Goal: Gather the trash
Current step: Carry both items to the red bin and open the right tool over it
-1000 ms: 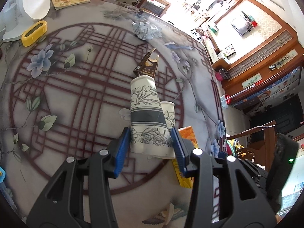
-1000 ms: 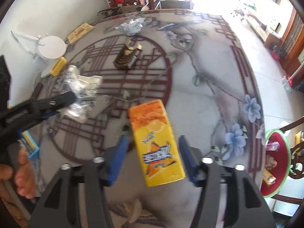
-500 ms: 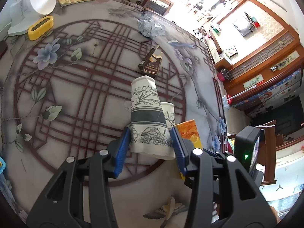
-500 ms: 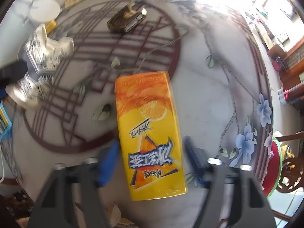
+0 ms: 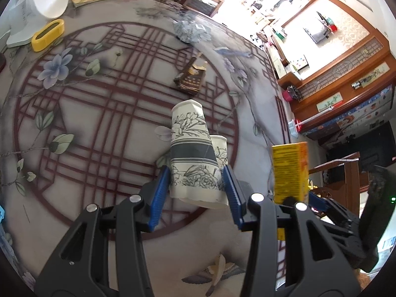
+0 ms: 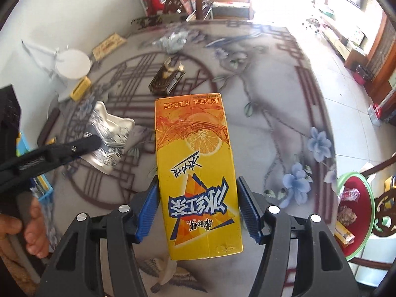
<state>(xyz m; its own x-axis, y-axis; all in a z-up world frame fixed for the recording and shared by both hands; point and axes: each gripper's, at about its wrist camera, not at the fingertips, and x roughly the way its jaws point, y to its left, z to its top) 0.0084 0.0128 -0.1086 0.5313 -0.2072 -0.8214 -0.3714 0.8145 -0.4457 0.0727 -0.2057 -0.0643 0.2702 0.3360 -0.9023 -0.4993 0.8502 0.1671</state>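
Between the blue pads of the black left gripper [image 5: 198, 193] sit white paper cups [image 5: 193, 153] printed with grey-black flowers and a dark grey band. The carton [image 6: 198, 173] in the black, blue-padded right gripper [image 6: 198, 208] is yellow-orange with a lemon slice and blue-and-white lettering. The bench [image 5: 104, 113] ahead is pale grey, with dark red lattice and blue flowers.

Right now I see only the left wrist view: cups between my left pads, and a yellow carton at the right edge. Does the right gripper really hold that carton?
Observer: Yes. In the right wrist view both blue pads of the right gripper press the sides of the yellow carton.
Operator: Is any bin near?
Observer: A red bin with a green rim sits beyond the table on the right, wrappers inside.
Operator: And my cups?
Observer: From that side the paper cups look crushed in the left gripper.
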